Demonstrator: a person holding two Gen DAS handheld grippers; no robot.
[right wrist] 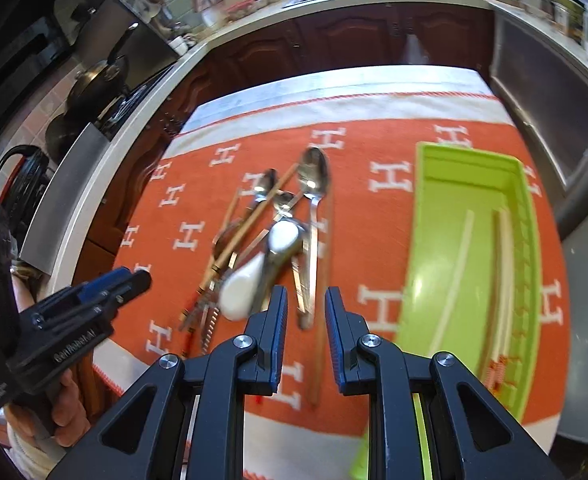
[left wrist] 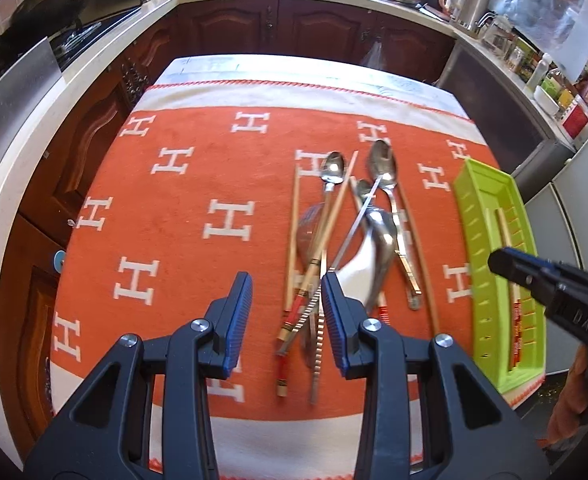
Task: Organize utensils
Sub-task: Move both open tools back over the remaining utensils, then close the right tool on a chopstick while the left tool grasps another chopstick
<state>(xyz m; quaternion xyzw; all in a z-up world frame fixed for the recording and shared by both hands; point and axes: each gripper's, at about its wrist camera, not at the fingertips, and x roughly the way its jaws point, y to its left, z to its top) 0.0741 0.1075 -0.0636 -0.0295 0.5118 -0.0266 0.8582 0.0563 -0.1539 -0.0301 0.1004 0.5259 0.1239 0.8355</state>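
Left gripper (left wrist: 287, 312), lower centre, gapes empty above the cloth (left wrist: 173, 184). Utensils (left wrist: 346, 232) lie piled mid-frame, blurred, perhaps with a white spoon. Right gripper (right wrist: 306, 334) empty, parted; green tray (right wrist: 466, 240) right, holding chopsticks (right wrist: 502, 280).

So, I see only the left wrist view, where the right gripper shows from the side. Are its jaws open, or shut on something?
Observer: The right gripper is open; nothing sits between its pads.
Operator: And the green tray, what lies in the part hidden from me?
Observer: In the green tray, pale chopsticks lie along the wall farther from the pile, red-patterned ends nearest. Blur hides their count.
Operator: How does my left gripper look from outside?
Observer: A hand holds the left gripper from below; its tips point toward the utensil pile.
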